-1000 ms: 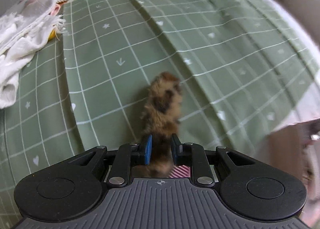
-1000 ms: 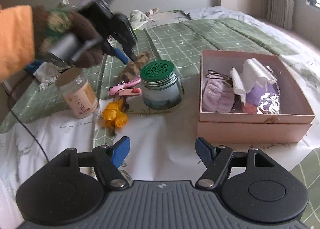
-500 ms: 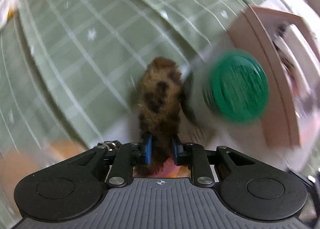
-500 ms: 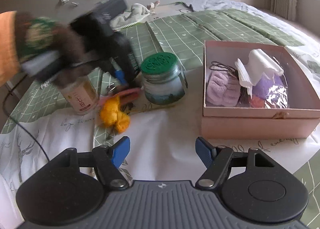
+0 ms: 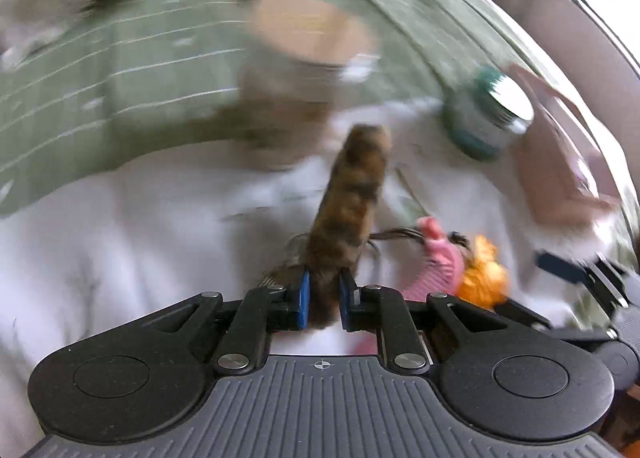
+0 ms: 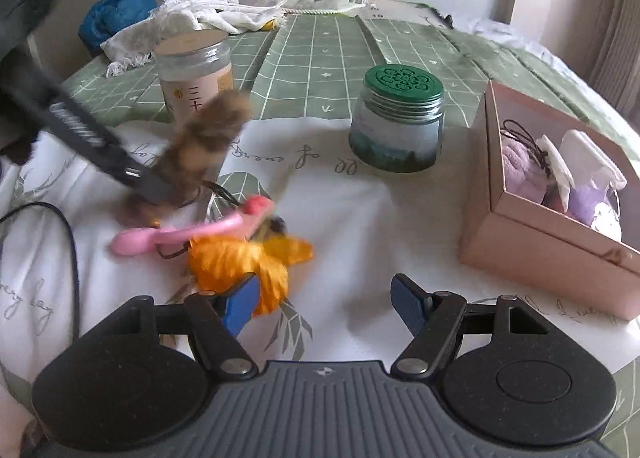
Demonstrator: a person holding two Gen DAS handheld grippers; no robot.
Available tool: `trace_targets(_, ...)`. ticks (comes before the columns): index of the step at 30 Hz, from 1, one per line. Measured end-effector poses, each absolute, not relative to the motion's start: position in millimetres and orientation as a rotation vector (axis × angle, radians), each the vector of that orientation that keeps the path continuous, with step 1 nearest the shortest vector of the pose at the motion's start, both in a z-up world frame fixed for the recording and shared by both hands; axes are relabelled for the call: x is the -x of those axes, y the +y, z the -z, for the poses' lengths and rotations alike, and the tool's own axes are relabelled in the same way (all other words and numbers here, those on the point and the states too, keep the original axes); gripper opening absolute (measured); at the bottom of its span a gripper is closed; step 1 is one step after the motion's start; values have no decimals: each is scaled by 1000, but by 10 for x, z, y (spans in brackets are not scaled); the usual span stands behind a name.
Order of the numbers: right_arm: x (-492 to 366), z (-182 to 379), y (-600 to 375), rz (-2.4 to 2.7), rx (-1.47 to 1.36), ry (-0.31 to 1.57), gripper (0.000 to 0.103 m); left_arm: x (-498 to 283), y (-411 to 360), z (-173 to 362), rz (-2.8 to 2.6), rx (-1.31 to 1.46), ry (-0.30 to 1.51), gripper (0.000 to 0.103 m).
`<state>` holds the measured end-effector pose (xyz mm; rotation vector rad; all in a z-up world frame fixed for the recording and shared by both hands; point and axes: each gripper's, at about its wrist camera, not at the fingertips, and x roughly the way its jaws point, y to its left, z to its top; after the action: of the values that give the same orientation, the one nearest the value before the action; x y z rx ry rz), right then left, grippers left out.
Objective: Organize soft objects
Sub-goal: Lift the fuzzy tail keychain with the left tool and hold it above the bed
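Note:
My left gripper (image 5: 323, 294) is shut on a brown spotted furry piece (image 5: 348, 210) and holds it above the white cloth; the piece shows blurred in the right wrist view (image 6: 204, 142) with the left gripper (image 6: 148, 186) at the left. An orange fabric flower (image 6: 244, 258) and a pink hair clip (image 6: 180, 234) lie just beyond my right gripper (image 6: 324, 298), which is open and empty. The pink box (image 6: 560, 254) at the right holds purple and white soft things (image 6: 520, 166).
A green-lidded jar (image 6: 396, 118) stands mid-bed and a tan-lidded jar (image 6: 196, 74) behind the furry piece. White cloths (image 6: 188, 22) and a blue bundle (image 6: 116, 14) lie at the back. A black cable (image 6: 60, 226) runs at the left.
My left gripper has swung fast with the furry piece from the green checked sheet toward the white cloth near the flower. My right gripper has moved closer to the flower, still open.

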<state>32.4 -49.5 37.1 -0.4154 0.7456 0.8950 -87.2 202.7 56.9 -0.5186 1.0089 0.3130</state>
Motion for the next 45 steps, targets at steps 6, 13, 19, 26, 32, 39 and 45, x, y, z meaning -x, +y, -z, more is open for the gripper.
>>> trace_targets(6,-306,-388,-492,-797,477,768,73,895,2239,-629,-387,614,956,17)
trace_targets(13,-396,-935,-160,-598,290,941,73,819,2220,-377,-266,706,1002,17)
trace_targets(19,-361,-1448,204,-380,369,921,73,929,2454,-321,-201,808,976,17)
trace_targets(26,-464,-2430,350,-303,477,738,73,995,2647,-173,-152,950,938,17)
trace_targets(32,-726,-3058,497,-322,410,709,73,1128,2798,-83,-111,997,878,17)
trace_targets(39,-904,-3105,457,-390,316,722,73,1276,2875,-88,-121,1012,836,17)
trace_targets(45,-960,-2868,534,-492,395,779,73,1242,2776,-183,-121,941,848,17)
